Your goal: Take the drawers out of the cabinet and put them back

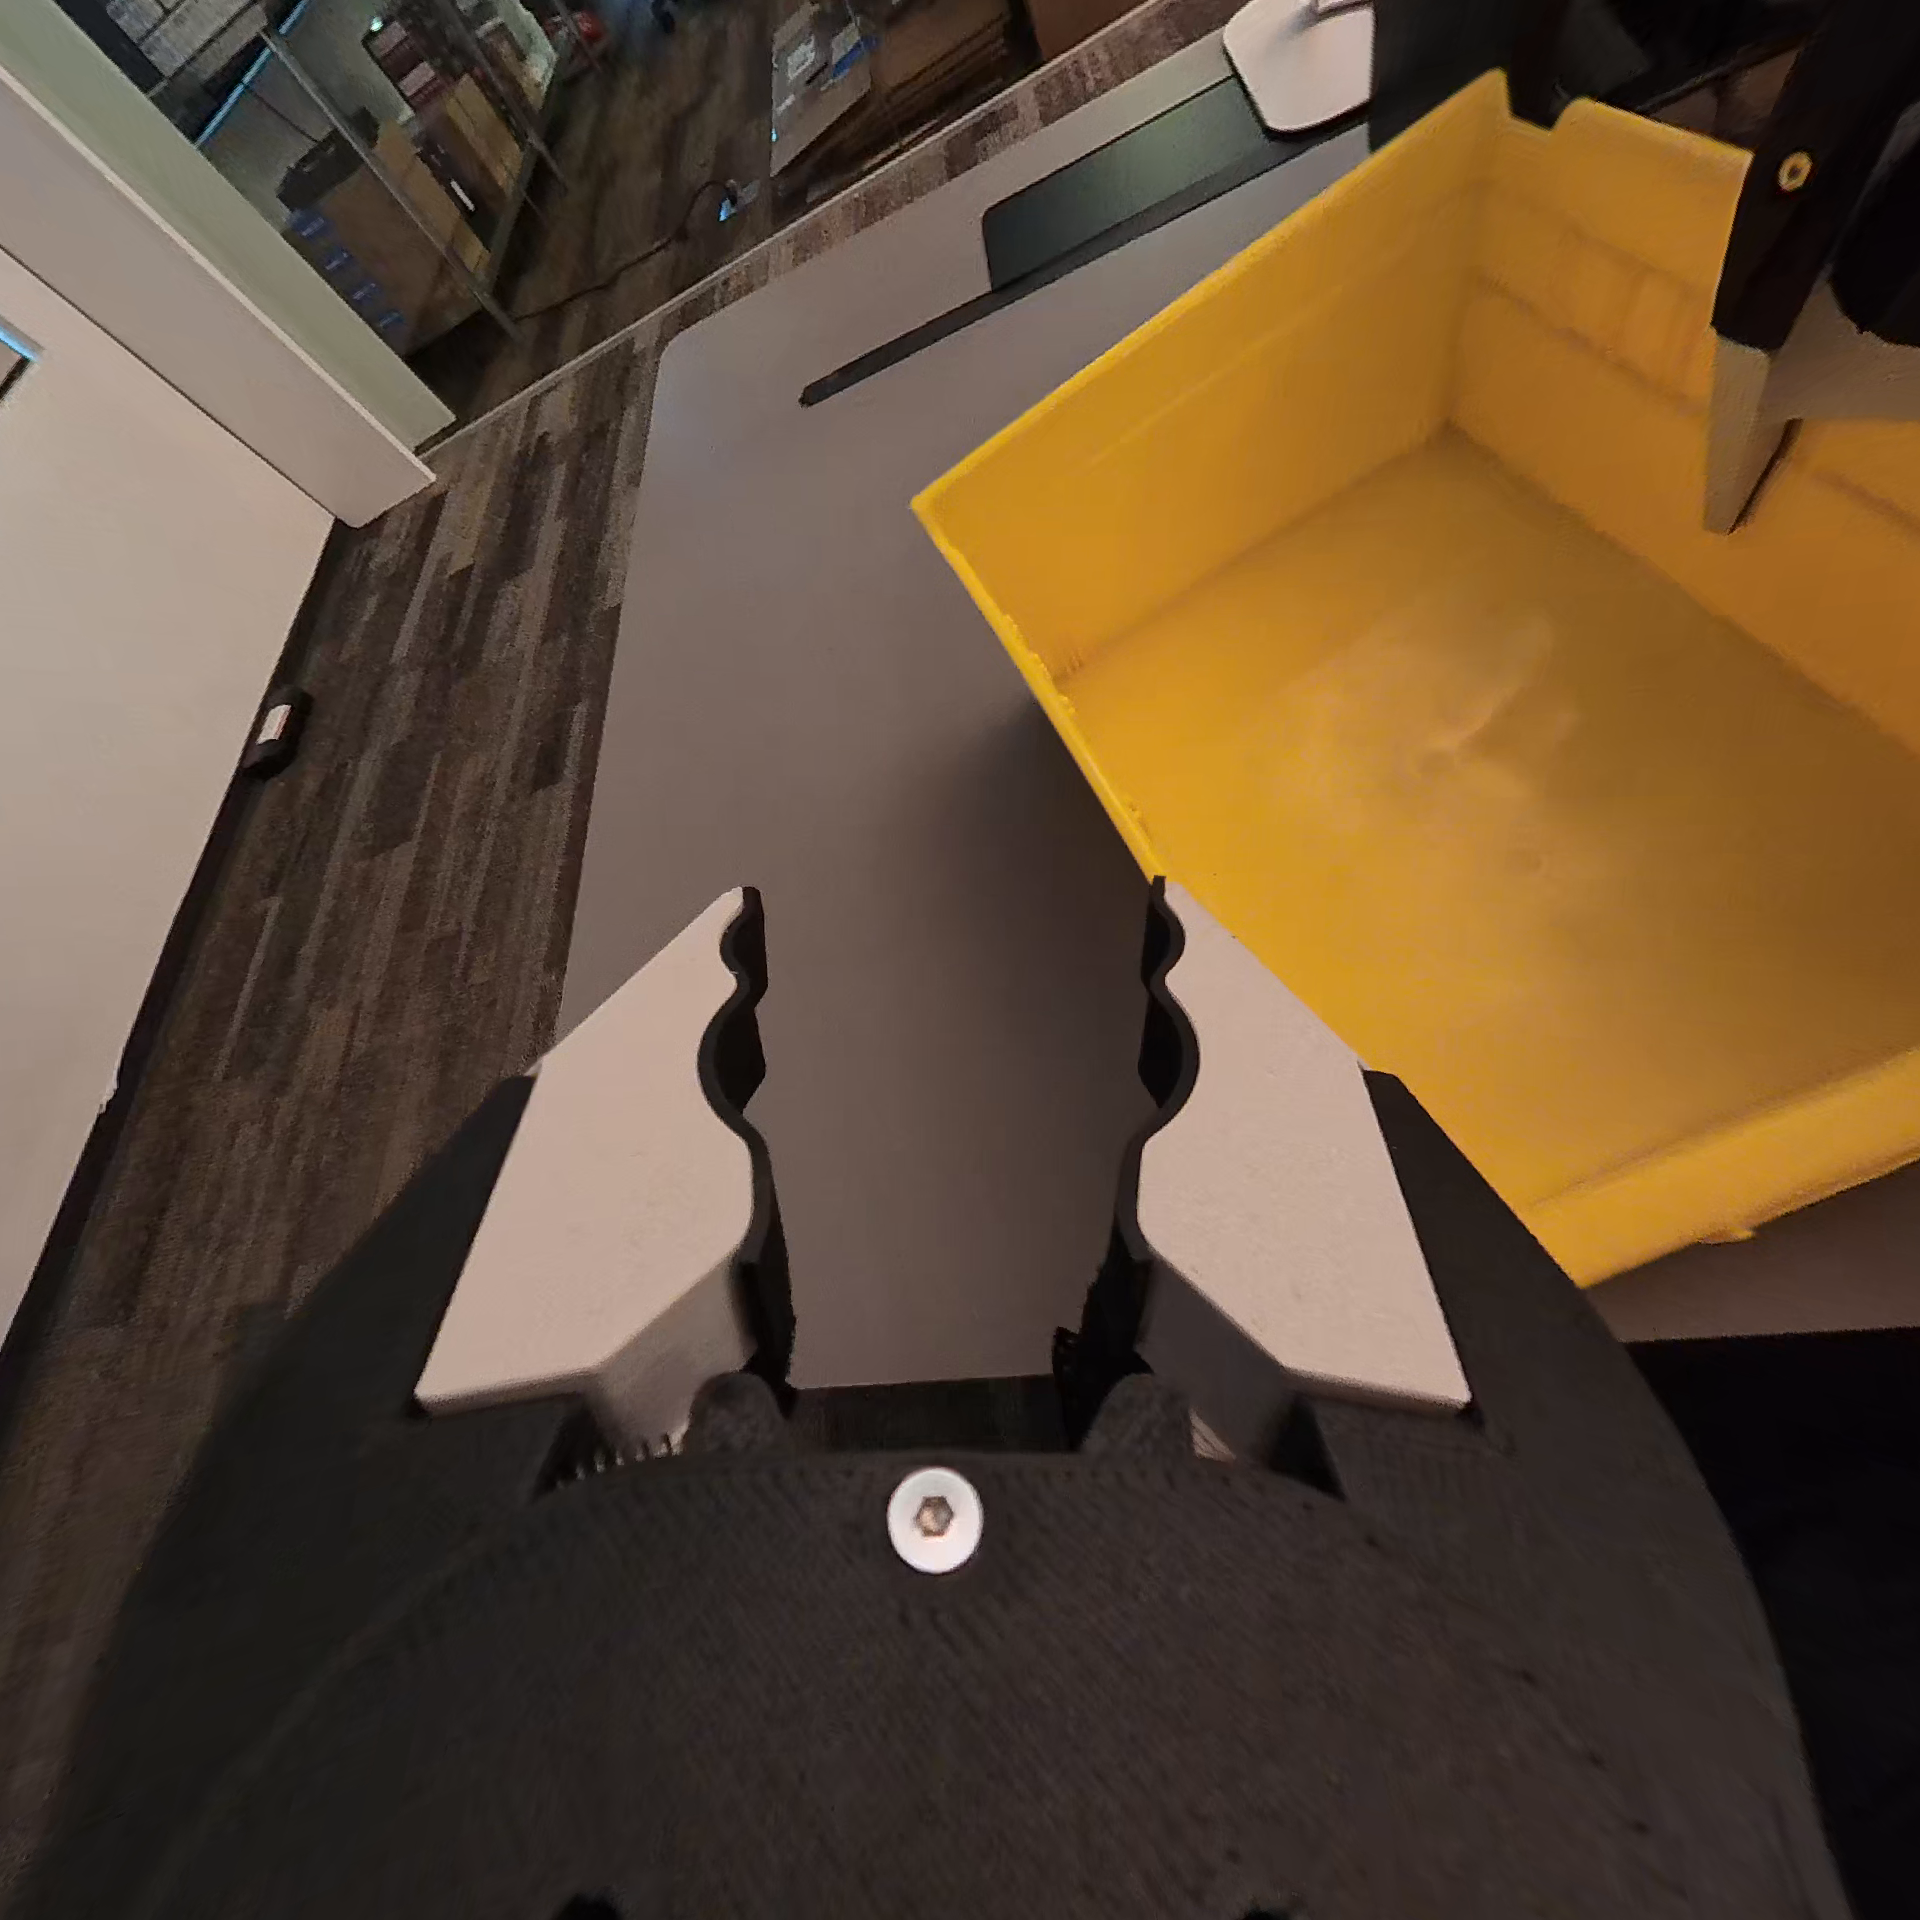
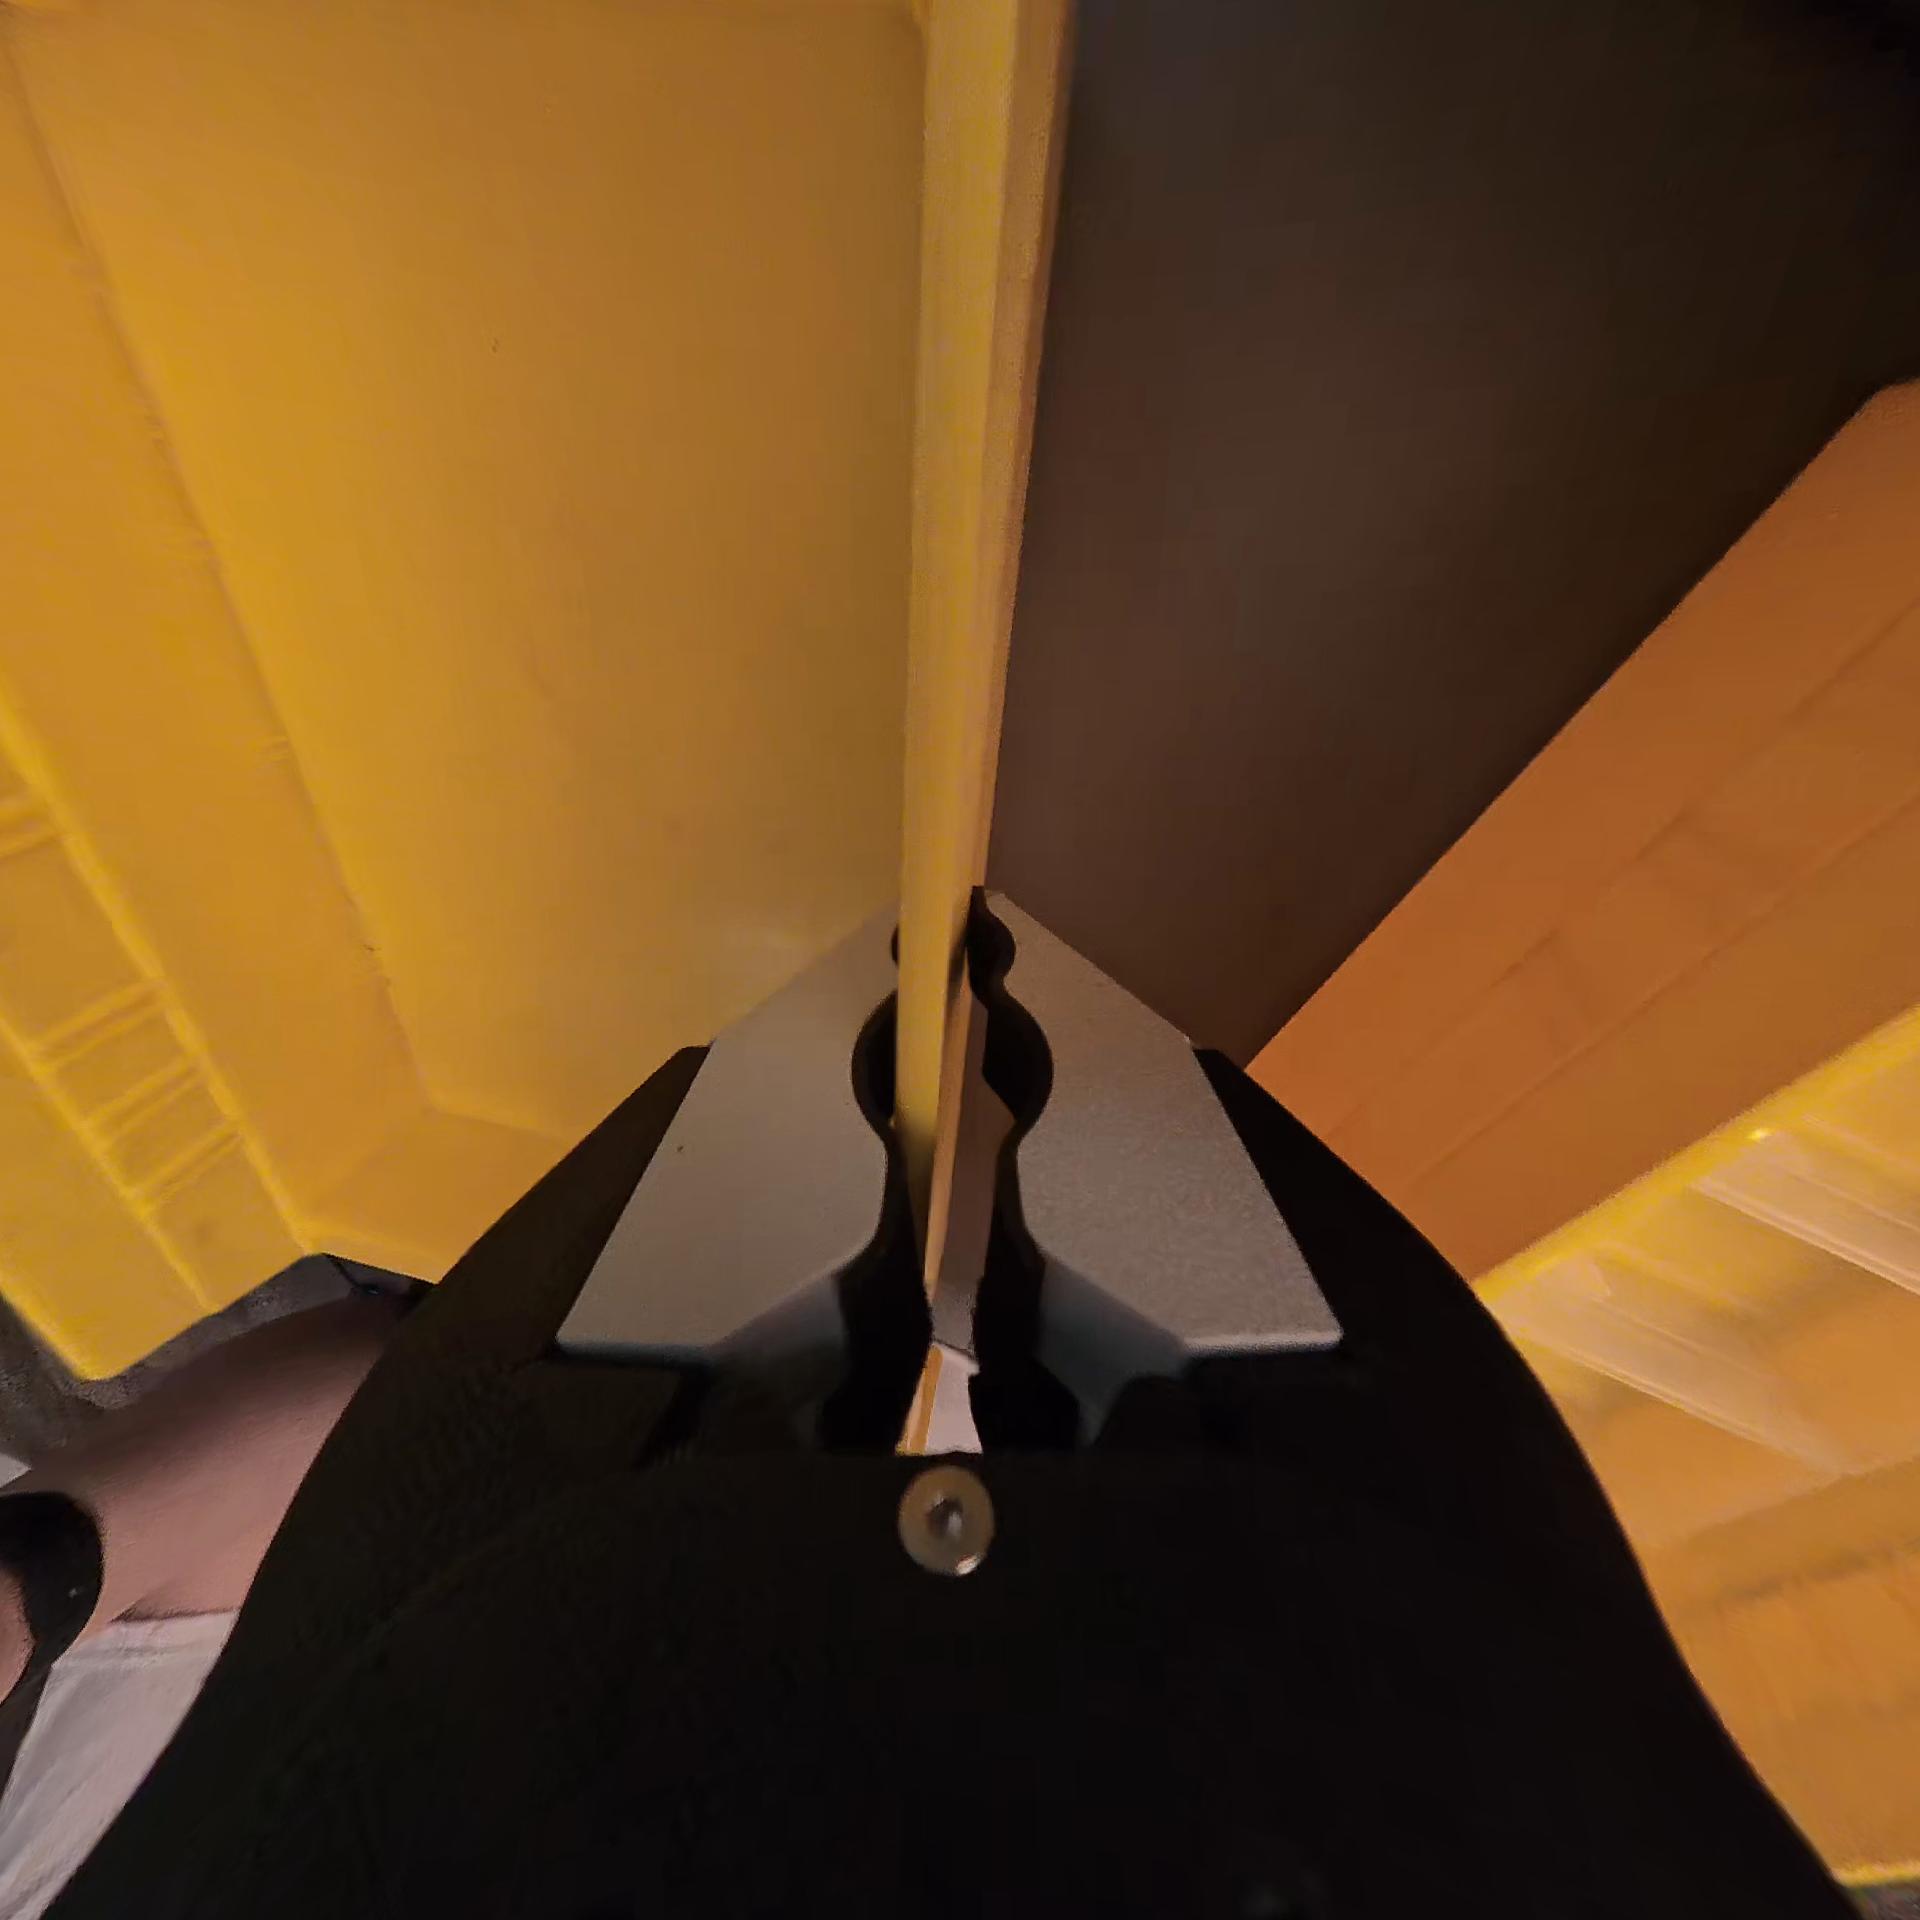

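Note:
A yellow drawer [image 1: 1455, 779] stands on the grey table [image 1: 831, 727], open side up and empty. My left gripper [image 1: 956, 914] is open and empty just left of the drawer's near corner. My right gripper [image 2: 935, 925] is shut on the drawer's thin side wall [image 2: 977, 416], with a pad on each face of it. In the left wrist view the right gripper's fingers [image 1: 1745, 436] reach down over the drawer's far wall. A second yellow piece [image 2: 1662, 1039], another drawer or the cabinet, lies to the right in the right wrist view.
The table's left edge [image 1: 613, 665] borders patterned carpet [image 1: 364, 831]. A black flat mat [image 1: 1143, 208] and a white rounded base [image 1: 1299, 62] sit at the far end of the table. A person's arm [image 2: 208, 1455] shows at lower left in the right wrist view. My right fingertips sit around 25 centimeters from my left ones.

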